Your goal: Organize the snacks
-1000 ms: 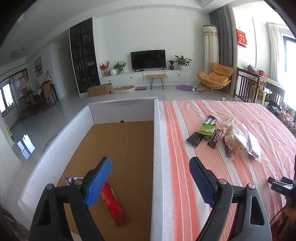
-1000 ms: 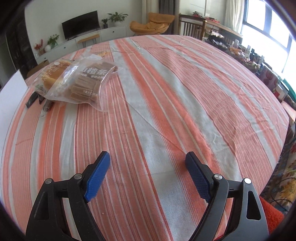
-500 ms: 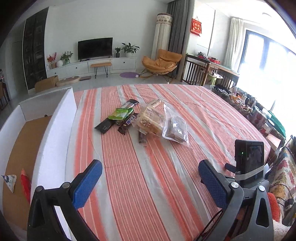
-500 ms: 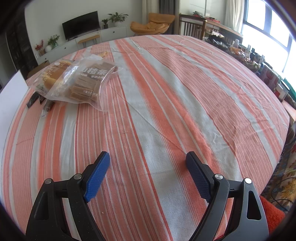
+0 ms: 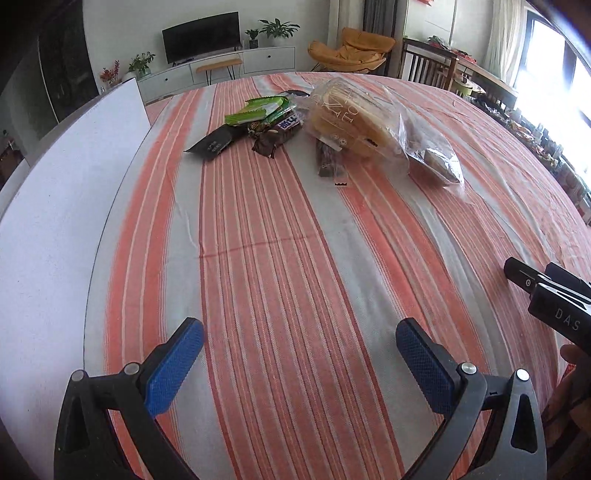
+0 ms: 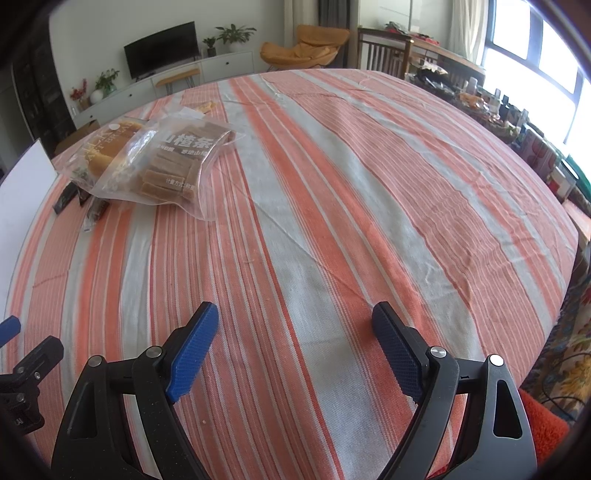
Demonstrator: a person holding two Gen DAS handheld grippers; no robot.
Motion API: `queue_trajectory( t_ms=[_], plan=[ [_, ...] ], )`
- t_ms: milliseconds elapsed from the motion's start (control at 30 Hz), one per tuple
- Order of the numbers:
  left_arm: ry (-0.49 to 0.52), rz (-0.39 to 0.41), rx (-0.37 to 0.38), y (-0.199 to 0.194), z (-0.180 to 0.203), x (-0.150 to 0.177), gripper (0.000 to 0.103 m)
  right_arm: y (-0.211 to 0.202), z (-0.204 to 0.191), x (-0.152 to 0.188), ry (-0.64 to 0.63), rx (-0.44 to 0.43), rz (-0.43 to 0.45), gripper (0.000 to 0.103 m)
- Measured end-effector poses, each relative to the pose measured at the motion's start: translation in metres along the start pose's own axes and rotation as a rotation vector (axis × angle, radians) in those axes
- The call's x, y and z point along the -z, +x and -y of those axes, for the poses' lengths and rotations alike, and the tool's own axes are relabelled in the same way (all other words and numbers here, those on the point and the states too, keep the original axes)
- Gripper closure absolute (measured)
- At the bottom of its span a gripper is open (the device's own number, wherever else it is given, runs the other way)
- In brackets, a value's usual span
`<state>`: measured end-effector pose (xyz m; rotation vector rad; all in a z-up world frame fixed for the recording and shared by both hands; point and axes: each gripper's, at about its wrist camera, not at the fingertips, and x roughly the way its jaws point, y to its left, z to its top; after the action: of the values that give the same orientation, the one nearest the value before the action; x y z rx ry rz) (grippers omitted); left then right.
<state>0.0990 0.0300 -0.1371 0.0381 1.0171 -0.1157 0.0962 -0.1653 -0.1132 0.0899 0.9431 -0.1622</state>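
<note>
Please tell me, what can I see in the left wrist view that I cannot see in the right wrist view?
Only the left wrist view shows the green wrapper and the dark bar with white letters.

Only the right wrist view shows the Chinese print on the bag of brown sticks and the small yellowish item behind it.

Both show the bread bag, the striped tablecloth, the white board on the left, the television, and both hand-held grippers, the left hand-held gripper and right hand-held gripper, open and empty.
</note>
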Motion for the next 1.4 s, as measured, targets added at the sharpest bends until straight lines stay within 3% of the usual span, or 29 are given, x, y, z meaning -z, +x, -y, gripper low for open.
queue_trajectory(
  t_ms=[167,333,433,700,833,933,1033,1167,1200,1233,1267,1333,1400],
  plan=[
    [0.014,0.030,-0.006,-0.002,-0.003,0.006,0.000,0.000,0.000,0.000,0.001,0.001,0.002,0.015],
    [-0.021,-0.011,0.022,-0.004,-0.015,-0.008,0.000,-0.001,0.000,0.000,0.002,0.002,0.003,0.015],
    [-0.108,0.022,0.048,-0.016,-0.028,-0.032,0.000,-0.001,0.000,0.000,0.002,0.002,0.003,0.015],
    [-0.245,0.112,-0.020,-0.018,-0.061,-0.138,0.001,0.000,0.000,-0.001,0.002,0.001,0.003,0.015],
    [-0.178,0.045,0.030,0.021,-0.063,-0.196,0.006,0.000,0.000,-0.001,0.002,0.001,0.003,0.015],
    [-0.108,-0.001,0.027,0.051,-0.058,-0.221,0.009,0.000,0.000,-0.001,0.002,0.001,0.003,0.014],
    [-0.026,-0.024,0.030,0.076,-0.050,-0.229,0.009,0.000,0.000,-0.001,0.002,0.001,0.004,0.014],
    [-0.022,-0.082,0.040,0.100,-0.050,-0.220,0.011,0.000,-0.001,-0.001,0.003,0.002,0.004,0.014],
    [-0.029,-0.077,0.070,0.101,-0.053,-0.219,0.027,0.000,0.000,-0.001,0.003,0.001,0.004,0.014],
    [-0.041,-0.065,0.100,0.099,-0.056,-0.217,0.052,0.000,0.000,-0.001,0.004,0.002,0.005,0.014],
    [-0.058,-0.056,0.110,0.095,-0.058,-0.215,0.056,0.000,0.000,-0.001,0.005,0.003,0.006,0.013],
    [-0.088,-0.038,0.107,0.086,-0.064,-0.207,0.080,0.000,0.001,-0.002,0.008,0.005,0.007,0.013],
    [-0.122,-0.044,0.095,0.078,-0.066,-0.198,0.092,-0.001,0.000,-0.001,0.009,0.007,0.008,0.013]
  ],
)
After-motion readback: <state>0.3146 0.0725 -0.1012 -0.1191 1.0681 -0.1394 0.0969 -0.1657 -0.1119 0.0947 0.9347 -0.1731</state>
